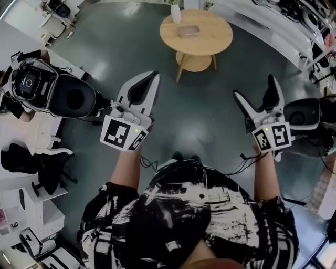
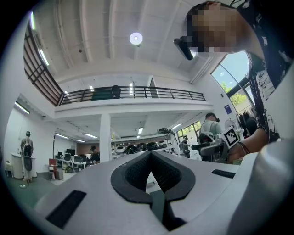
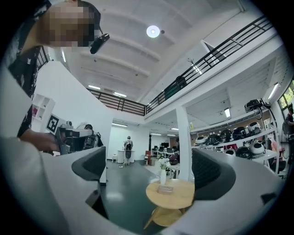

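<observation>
**Both grippers empty, table ahead**

The round wooden table [image 1: 212,41] stands on the grey floor [image 1: 199,115], well ahead of the person and apart from both grippers. On it lies a small oblong tray [image 1: 188,30], its long axis running left to right in the head view. A white vase [image 1: 175,13] stands upright just beyond the tray's left end.

The left gripper [image 1: 153,79] is held out at the end of a bare forearm. It points forward and slants slightly right, towards the table's foot. Its jaws are pressed together, with nothing between them.

The right gripper [image 1: 254,86] is held level with the left one, well apart from it, and points forward. Its jaws stand wide apart and hold nothing. In the right gripper view, the table [image 3: 183,198], the tray [image 3: 166,187] and the vase [image 3: 162,176] show far off between the two pads.
</observation>
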Motion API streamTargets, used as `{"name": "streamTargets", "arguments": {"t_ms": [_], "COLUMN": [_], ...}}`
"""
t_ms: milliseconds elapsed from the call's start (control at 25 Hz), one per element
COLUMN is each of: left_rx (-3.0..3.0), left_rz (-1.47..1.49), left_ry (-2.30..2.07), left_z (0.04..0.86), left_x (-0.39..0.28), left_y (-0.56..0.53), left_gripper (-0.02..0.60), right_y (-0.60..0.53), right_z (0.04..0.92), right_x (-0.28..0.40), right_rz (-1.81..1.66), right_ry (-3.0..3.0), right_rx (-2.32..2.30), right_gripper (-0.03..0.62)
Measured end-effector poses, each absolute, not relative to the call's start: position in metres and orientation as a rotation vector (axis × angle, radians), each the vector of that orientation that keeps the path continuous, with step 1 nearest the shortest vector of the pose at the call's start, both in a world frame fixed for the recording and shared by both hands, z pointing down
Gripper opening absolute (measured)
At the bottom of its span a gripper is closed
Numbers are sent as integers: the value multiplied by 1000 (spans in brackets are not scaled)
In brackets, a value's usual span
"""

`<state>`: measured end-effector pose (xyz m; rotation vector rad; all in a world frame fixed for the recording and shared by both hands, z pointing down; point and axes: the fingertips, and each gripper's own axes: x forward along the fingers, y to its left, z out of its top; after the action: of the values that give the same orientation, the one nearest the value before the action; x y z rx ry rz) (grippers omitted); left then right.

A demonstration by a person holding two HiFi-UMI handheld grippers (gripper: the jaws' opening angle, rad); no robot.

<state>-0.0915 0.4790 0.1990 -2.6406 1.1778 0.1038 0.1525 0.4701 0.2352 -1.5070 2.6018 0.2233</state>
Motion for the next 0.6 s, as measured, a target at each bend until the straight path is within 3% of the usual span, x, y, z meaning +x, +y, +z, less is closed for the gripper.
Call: {"name": "streamTargets", "arguments": {"t_ms": [440,600], "left_rx": [-2640,-2650], "left_rz": [68,109], "left_ry": [1208,1203], "left_z": [214,224], "left_x": [-69,-93], "left_y": [402,366], "left_gripper": [-2,-2], "right_y": [397,371], "right_z": [246,246], "right_x": [184,164], "right_rz": [211,244], "right_ry": [2621,2622], "right_rx": [-1497,-1521], "right_gripper": [560,558]}}
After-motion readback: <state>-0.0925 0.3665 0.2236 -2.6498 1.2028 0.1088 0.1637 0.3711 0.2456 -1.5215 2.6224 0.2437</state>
